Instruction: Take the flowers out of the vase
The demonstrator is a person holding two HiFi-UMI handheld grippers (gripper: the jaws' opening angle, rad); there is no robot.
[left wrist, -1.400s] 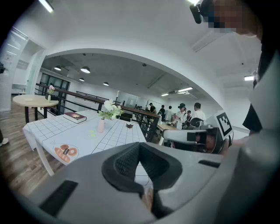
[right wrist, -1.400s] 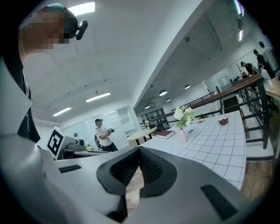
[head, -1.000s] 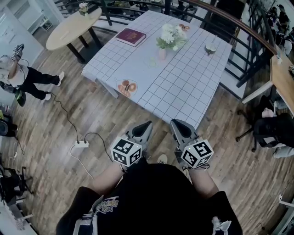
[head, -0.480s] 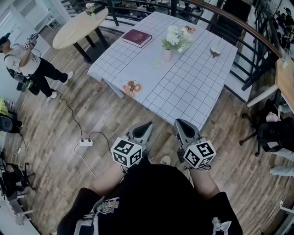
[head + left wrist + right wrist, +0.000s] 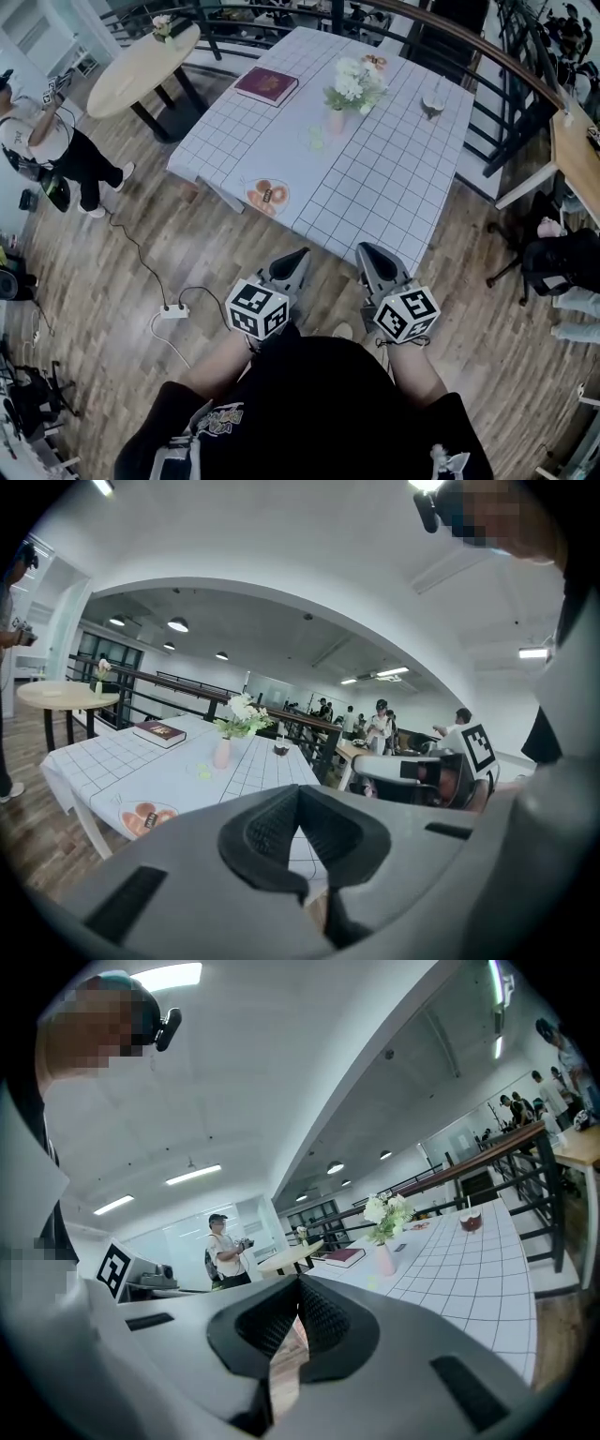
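Observation:
White flowers (image 5: 352, 82) with green leaves stand in a small pink vase (image 5: 335, 121) near the far side of the white grid-cloth table (image 5: 375, 187). The flowers (image 5: 242, 712) and vase (image 5: 222, 754) also show in the left gripper view, and the flowers (image 5: 388, 1211) and vase (image 5: 384, 1260) in the right gripper view. My left gripper (image 5: 297, 258) and right gripper (image 5: 368, 255) are held close to my body, short of the table's near corner. Both are shut with nothing between their jaws.
On the table lie a dark red book (image 5: 266, 85), a plate of pastries (image 5: 266, 197), a glass (image 5: 432, 101) and a far plate (image 5: 375, 63). A round wooden table (image 5: 141, 66), a person (image 5: 52, 141), a floor cable with power strip (image 5: 172, 310) and railing (image 5: 487, 56) surround it.
The table has shifted slightly in the head view as I step toward it. The person at left has moved. Both grippers stay shut in front of me.

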